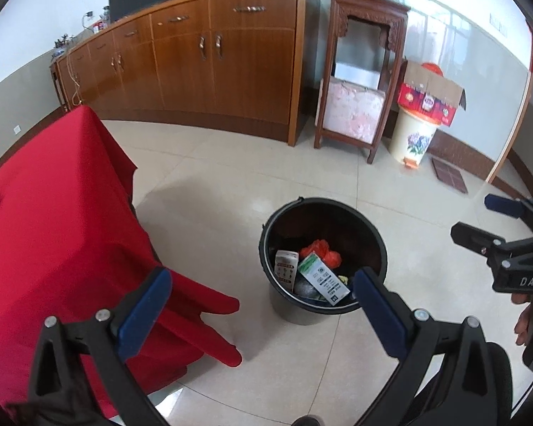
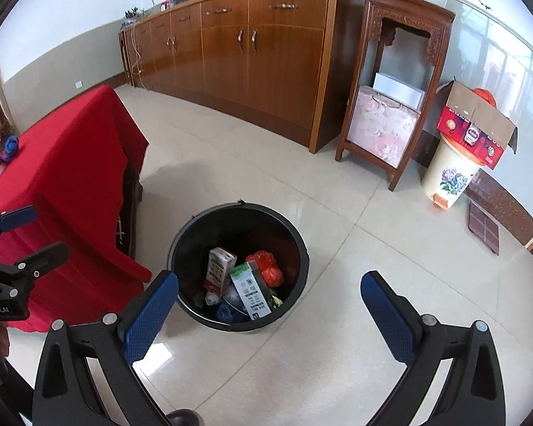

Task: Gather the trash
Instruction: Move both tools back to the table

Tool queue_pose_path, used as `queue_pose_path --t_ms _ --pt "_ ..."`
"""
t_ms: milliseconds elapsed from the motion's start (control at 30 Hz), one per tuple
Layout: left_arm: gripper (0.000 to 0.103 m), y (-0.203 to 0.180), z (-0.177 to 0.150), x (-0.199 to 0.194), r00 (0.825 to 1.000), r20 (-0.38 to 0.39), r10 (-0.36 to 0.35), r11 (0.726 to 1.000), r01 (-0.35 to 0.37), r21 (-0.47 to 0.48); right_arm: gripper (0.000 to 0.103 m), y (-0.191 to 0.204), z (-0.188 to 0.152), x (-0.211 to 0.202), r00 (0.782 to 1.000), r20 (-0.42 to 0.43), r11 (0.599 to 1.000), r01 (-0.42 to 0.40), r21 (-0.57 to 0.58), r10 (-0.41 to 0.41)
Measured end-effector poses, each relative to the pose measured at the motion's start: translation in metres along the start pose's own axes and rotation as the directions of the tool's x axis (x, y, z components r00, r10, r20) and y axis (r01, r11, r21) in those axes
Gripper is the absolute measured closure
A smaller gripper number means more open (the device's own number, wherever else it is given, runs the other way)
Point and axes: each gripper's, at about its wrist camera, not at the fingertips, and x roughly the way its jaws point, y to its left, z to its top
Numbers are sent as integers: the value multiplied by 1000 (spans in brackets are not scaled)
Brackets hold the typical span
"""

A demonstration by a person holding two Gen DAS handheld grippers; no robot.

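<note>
Right wrist view shows the bin on the floor beside the table's corner. Both grippers gape, empty. Cartons inside look light; pinch their flat sides.

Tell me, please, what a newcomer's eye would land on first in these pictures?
Probably the black bucket on the pale tiled floor, holding a red and white carton, a green and white box and a crumpled red bag. Next, the red tablecloth draped over the table to its left. Both the left gripper and the right gripper hang open and empty above the bucket.
</note>
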Motion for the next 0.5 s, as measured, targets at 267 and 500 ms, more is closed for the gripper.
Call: queue_pose_path --t_ms 267,500 --pt "0 25 0 -28 998 49 26 998 -23 -62 0 26 13 -26 998 60 999 -26 -23 28" --pt "0 61 -8 -54 993 78 93 988 -82 -133 0 62 30 -41 991 112 997 -69 -40 73"
